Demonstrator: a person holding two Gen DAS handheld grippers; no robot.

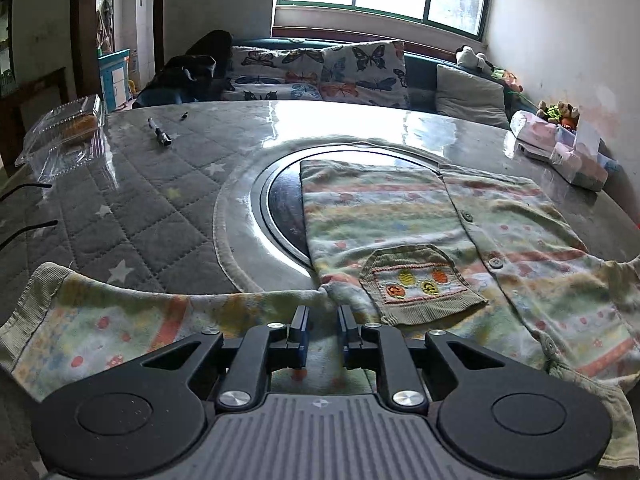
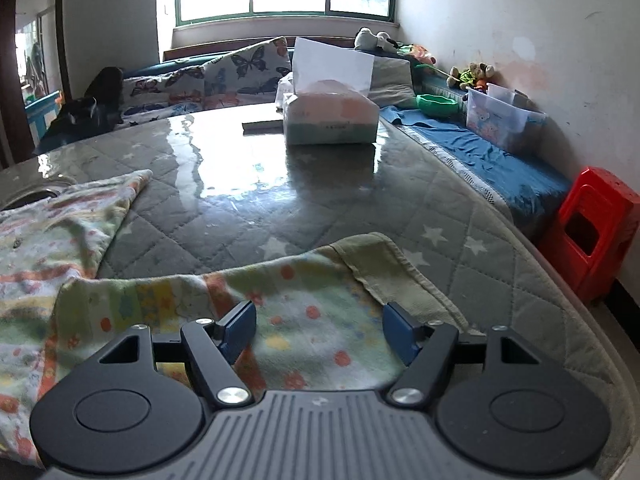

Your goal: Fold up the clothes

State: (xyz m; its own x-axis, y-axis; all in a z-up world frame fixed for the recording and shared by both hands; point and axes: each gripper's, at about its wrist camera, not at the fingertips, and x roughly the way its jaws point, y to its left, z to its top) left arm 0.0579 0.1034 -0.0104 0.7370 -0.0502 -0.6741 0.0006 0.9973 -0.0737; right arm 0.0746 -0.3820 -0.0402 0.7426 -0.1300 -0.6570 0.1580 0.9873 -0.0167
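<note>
A striped pastel child's cardigan point(image 1: 420, 216) with buttons and a chest pocket lies spread flat on the round table. Its left sleeve point(image 1: 120, 320) stretches out toward the table's near edge. My left gripper point(image 1: 323, 320) hangs over the base of that sleeve, jaws a narrow gap apart with cloth beneath them; I cannot tell whether they pinch it. In the right wrist view the other sleeve point(image 2: 312, 312) with its green ribbed cuff point(image 2: 384, 264) lies on the table. My right gripper point(image 2: 320, 320) is open wide over that sleeve, one finger on each side.
The table point(image 1: 160, 184) has a quilted grey star cover under glossy plastic and a round inset cooktop point(image 1: 280, 208). A clear clamshell box point(image 1: 68, 128) and a pen point(image 1: 160, 134) lie far left. A tissue box point(image 2: 330, 116) stands ahead. A red stool point(image 2: 592, 236) stands right.
</note>
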